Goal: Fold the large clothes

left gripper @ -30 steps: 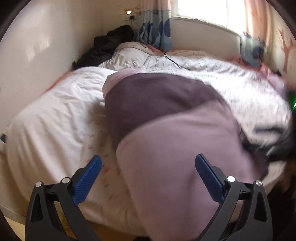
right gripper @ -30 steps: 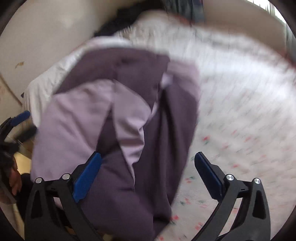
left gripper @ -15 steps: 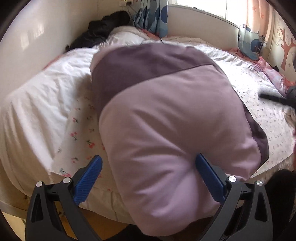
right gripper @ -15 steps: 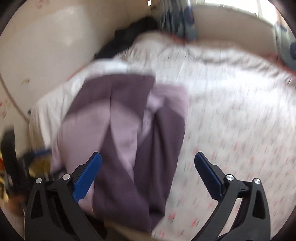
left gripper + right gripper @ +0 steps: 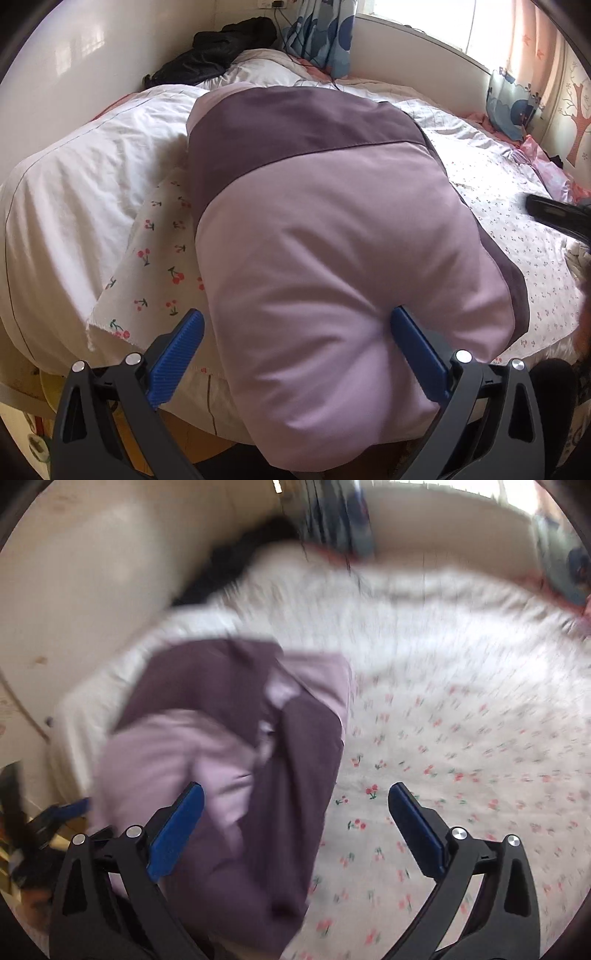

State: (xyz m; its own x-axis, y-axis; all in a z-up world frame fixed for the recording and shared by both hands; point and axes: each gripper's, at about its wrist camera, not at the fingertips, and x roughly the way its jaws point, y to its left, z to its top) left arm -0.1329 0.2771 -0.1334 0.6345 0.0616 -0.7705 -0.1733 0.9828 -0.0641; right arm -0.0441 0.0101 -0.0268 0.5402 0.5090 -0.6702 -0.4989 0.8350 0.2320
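A large two-tone purple garment, dark purple at the far end and light lilac near me, lies folded lengthwise on the bed. My left gripper is open, its blue fingers either side of the lilac end that hangs over the bed's front edge. In the right wrist view the garment lies at the left, with folds along its middle. My right gripper is open and empty above the garment's right edge and the sheet. The right gripper also shows in the left wrist view at the far right.
The bed has a white sheet with cherry print and a white quilt on the left. A black garment lies by the wall at the back. Curtains and a window are behind. A blue cushion sits at the back right.
The left gripper has closed in on the garment's near lilac end, which now lies between its fingers. The right gripper has pulled back and risen, still open.
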